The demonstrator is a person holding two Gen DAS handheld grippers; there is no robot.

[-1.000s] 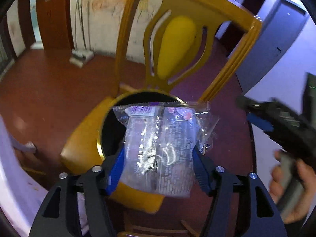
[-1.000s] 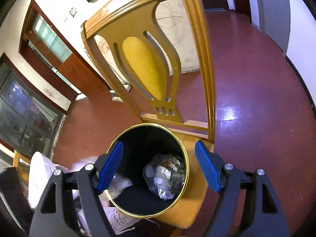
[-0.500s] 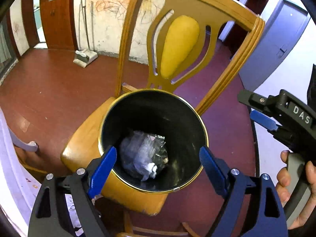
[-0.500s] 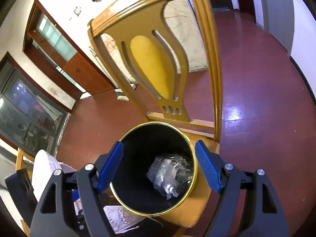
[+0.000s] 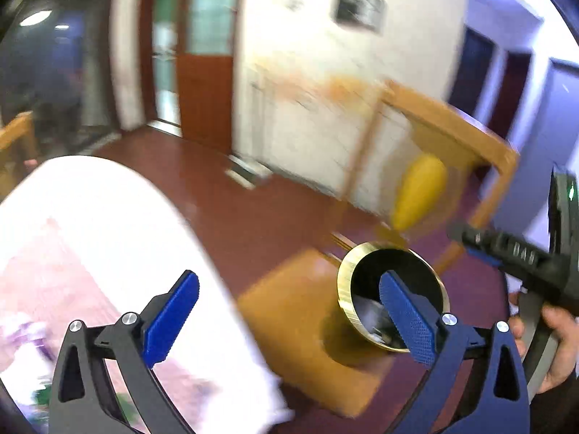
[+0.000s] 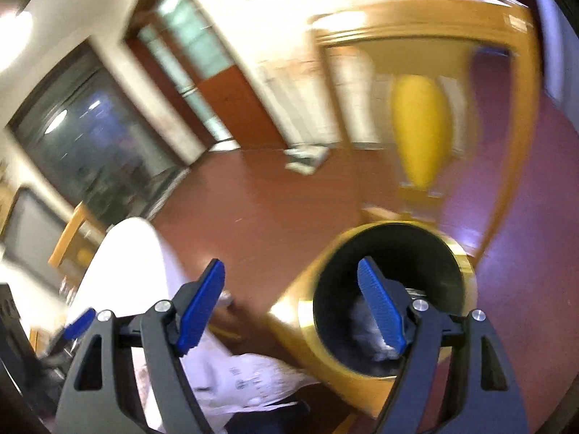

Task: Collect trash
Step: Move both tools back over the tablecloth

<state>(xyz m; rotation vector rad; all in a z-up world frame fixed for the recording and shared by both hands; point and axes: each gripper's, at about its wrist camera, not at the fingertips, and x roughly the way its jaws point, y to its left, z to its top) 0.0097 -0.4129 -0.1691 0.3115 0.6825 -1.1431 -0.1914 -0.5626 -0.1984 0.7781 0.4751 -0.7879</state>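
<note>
A black bin with a gold rim [image 5: 346, 289] stands on the wooden chair seat, with crumpled clear plastic trash [image 5: 365, 314] lying inside it. My left gripper [image 5: 289, 316] has its jaws opening wide with nothing between them; it hangs over the gap between the white table and the chair. In the right wrist view the bin [image 6: 305, 322] sits low right, with the trash [image 6: 363, 329] in it. My right gripper [image 6: 289, 307] is open and empty, just left of the bin. Both views are blurred by motion.
A white-covered table [image 5: 90, 224] fills the lower left, with blurred items at its near edge. The chair's tall back [image 5: 452, 137] rises behind the bin. A hand [image 5: 553, 329] holds the right gripper [image 5: 470, 246] at the right edge. The floor is dark red.
The left gripper let go of the clear plastic wrapper, which dropped into the bin. Its jaws widened. Both grippers swung left and up, away from the bin toward the white table.
</note>
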